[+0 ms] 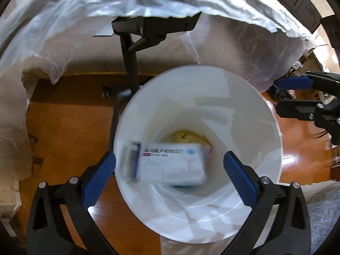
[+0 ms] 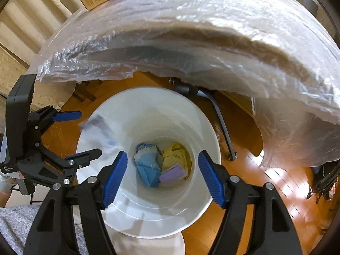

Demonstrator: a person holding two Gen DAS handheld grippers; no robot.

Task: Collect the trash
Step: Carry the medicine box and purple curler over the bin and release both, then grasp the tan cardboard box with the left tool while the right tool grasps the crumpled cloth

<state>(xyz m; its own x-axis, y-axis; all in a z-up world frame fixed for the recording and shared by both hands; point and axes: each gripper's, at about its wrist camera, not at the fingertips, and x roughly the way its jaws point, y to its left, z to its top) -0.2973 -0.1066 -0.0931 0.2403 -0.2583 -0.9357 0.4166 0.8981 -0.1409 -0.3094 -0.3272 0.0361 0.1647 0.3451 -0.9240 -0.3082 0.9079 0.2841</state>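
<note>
Open bin (image 2: 146, 208) mouth below, plastic-draped table edge (image 2: 191, 48) close above.

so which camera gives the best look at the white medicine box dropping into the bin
The left wrist view: the white cardboard medicine box fills the middle of the round white plastic bin, its printed face readable though blurred. The right wrist view shows only a faint smeared streak at the bin's left wall.

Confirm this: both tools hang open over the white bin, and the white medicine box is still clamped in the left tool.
Wrong on the box. In the left wrist view the medicine box is blurred, loose inside the white bin, between the open left tool pads untouched. The right tool is open too.
</note>
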